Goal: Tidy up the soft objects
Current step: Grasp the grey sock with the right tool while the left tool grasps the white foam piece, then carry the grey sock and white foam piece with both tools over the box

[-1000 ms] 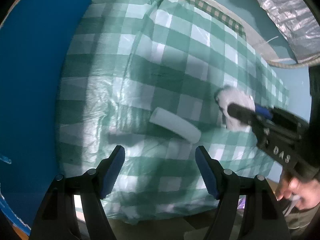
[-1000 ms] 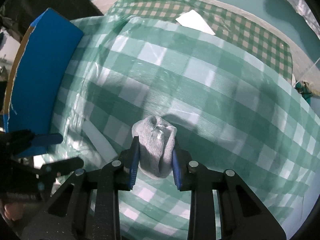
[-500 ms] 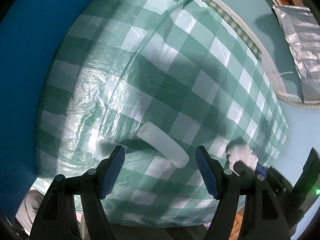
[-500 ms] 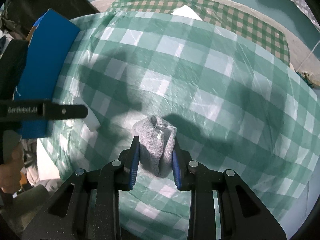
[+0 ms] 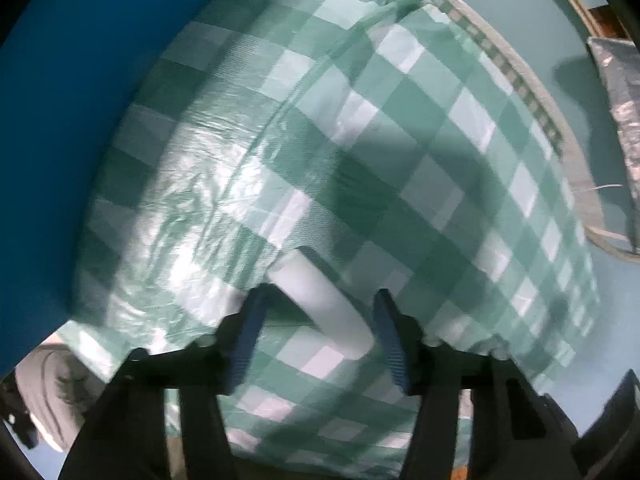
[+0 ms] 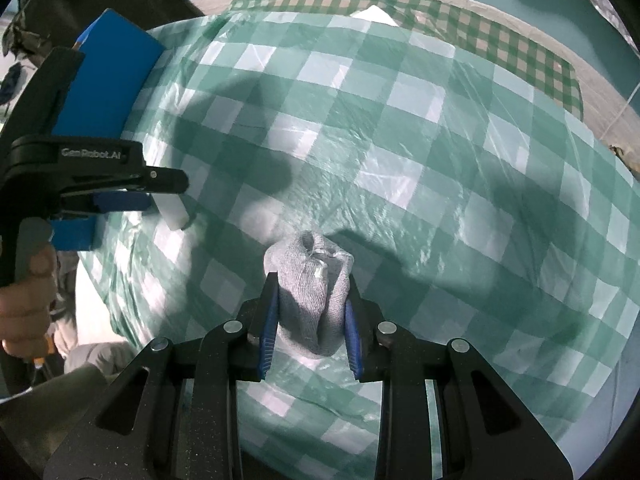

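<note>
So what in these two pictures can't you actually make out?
- Left wrist view: motion blur hides whether the left gripper already presses the white block.
- Right wrist view: the right gripper covers the grey cloth bundle's lower part.
- Right wrist view: the blue board runs behind the left gripper.

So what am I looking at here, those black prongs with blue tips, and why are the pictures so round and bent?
No robot: a person holds a hand tool in each hand, each with a wide-angle camera looking along its two prongs. One picture is from the left tool, whose jaws have just been closing around a white foam block lying on the green checked cloth. The other is from the right tool, which grips a grey sock. At its left edge you see the left tool from outside.
</note>
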### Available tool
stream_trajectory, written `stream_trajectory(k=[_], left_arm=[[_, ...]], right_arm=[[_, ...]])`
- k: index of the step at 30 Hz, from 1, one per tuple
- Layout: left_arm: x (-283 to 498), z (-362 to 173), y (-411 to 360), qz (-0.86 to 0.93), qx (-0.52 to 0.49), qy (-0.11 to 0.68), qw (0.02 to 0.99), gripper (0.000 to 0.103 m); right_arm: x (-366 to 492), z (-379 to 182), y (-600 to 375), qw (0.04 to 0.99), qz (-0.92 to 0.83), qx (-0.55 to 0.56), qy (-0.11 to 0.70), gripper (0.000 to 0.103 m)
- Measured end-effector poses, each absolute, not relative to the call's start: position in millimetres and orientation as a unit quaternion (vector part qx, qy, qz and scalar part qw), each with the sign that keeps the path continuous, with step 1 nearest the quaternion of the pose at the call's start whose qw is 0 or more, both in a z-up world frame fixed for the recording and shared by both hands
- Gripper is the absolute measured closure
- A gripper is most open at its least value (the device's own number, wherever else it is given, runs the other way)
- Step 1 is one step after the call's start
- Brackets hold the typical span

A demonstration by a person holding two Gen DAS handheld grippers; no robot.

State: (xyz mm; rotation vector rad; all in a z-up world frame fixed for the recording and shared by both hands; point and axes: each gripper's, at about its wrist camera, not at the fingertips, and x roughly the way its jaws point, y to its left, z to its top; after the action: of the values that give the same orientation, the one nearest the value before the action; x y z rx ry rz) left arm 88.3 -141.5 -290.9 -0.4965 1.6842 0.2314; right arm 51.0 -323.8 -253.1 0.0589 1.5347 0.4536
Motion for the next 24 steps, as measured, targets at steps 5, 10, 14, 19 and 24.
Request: stream_trajectory(k=[5, 10, 14, 19, 24], left_arm=[[86, -288, -145, 0.122, -0.194, 0.735, 0.638, 0.074], [83, -289, -141, 0.114, -0.220, 0.733, 0.633, 0.088], [81, -288, -140, 0.100, -0.234, 0.733, 0.630, 0.091], [76, -285, -140, 0.080, -0.230, 0.738, 0.629, 0.092], [69, -281, -147, 0.053, -0.210, 0.745, 0.632, 0.092]], right_arm=[[47, -254, -328, 0.694, 0.208, 0.026, 0.689, 0.075], [45, -252, -331, 0.697, 0.212, 0.029, 0.685, 0.075], [44, -248, -330, 0.698, 0.214, 0.025, 0.682, 0.075], [44, -242, -328, 0.701, 0.215, 0.027, 0.679, 0.075], [45, -236, -324, 0.703, 0.214, 0.023, 0.678, 0.075]])
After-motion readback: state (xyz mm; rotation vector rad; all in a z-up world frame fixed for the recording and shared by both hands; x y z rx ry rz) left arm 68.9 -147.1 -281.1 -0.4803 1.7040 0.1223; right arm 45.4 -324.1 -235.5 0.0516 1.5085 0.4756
